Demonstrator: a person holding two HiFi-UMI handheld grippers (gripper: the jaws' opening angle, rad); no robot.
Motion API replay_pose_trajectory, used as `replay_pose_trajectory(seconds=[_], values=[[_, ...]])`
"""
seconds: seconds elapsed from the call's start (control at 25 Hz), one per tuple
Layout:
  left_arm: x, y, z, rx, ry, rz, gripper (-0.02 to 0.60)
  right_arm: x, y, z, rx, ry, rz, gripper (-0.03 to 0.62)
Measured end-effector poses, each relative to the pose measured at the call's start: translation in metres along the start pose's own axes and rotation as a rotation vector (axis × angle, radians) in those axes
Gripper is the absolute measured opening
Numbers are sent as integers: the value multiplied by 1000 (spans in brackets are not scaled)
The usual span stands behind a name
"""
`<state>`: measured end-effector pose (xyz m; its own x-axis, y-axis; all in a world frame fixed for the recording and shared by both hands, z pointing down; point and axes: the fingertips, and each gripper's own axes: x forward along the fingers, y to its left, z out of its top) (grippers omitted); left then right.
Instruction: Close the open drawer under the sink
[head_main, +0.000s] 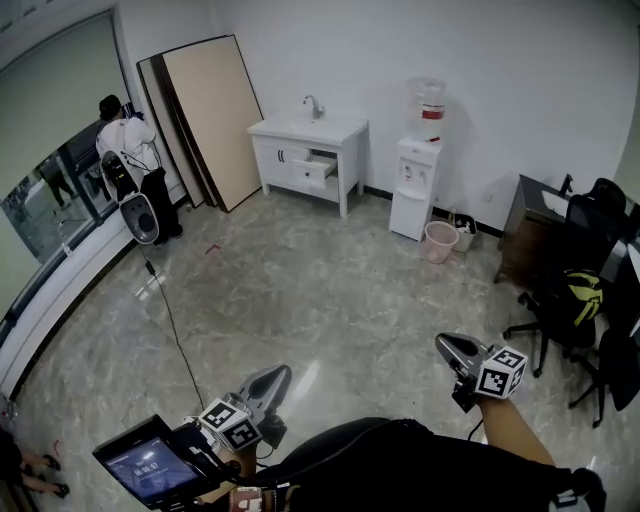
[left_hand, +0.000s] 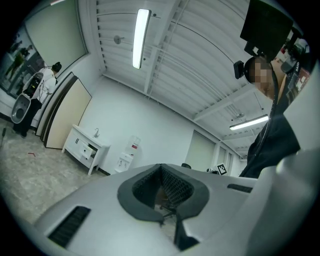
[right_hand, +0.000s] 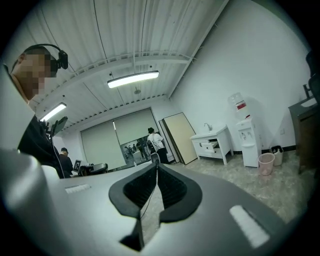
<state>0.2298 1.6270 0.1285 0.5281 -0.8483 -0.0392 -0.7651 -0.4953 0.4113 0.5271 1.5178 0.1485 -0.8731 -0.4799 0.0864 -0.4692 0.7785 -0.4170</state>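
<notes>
With the left tool (head_main: 268, 381) and the right tool (head_main: 456, 350) both closed and empty, well apart from the drawer (head_main: 318, 168) that seems half open under the sink (head_main: 312, 122), an off-centre push could jam it crooked.

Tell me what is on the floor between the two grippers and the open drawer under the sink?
Nothing. In the head view, only bare floor lies between the left gripper, the right gripper and the open drawer.
</notes>
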Motion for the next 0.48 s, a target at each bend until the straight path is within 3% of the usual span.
replay_pose_trajectory(seconds=[0.24, 0.48], values=[[59, 16, 10, 0, -58, 56, 0, 39, -65, 23, -14, 26, 86, 3], [136, 18, 25, 25, -97, 97, 0, 57, -143, 77, -30, 21, 139, 3]])
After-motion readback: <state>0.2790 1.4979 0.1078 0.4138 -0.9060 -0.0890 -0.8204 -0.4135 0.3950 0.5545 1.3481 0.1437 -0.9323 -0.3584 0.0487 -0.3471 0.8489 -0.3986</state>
